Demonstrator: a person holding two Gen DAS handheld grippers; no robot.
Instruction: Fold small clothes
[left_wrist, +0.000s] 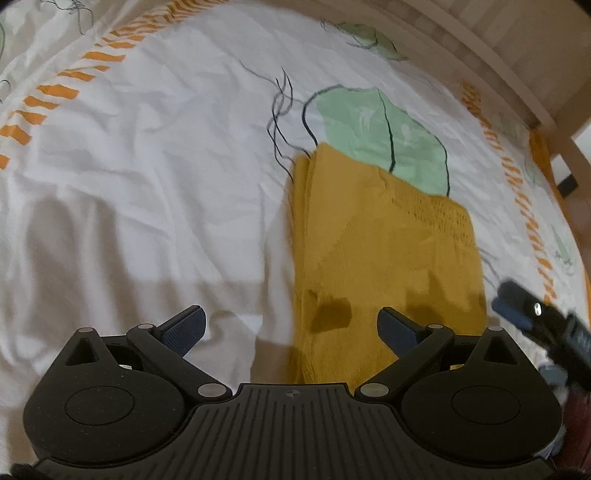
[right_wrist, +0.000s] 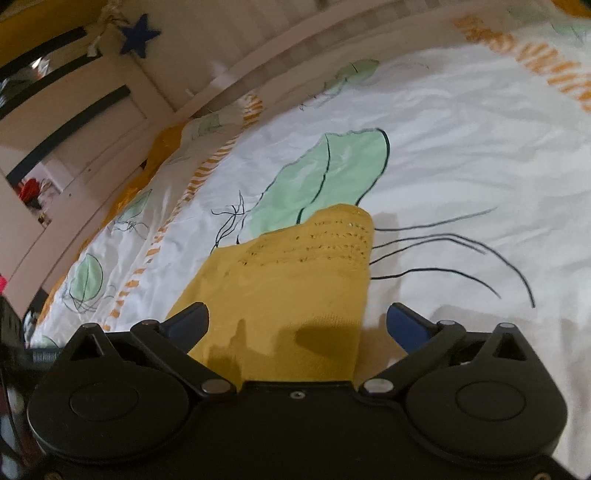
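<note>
A mustard-yellow knitted garment lies folded into a long rectangle on the white bedsheet. It also shows in the right wrist view, with a band of openwork knit at its far end. My left gripper is open and empty, just above the garment's near left part. My right gripper is open and empty over the garment's near end. The right gripper's blue fingertips show at the right edge of the left wrist view, beside the garment.
The sheet has a green leaf print under the garment's far end and orange striped borders. A wooden bed frame runs along the far side. White furniture with dark slots stands beyond the bed.
</note>
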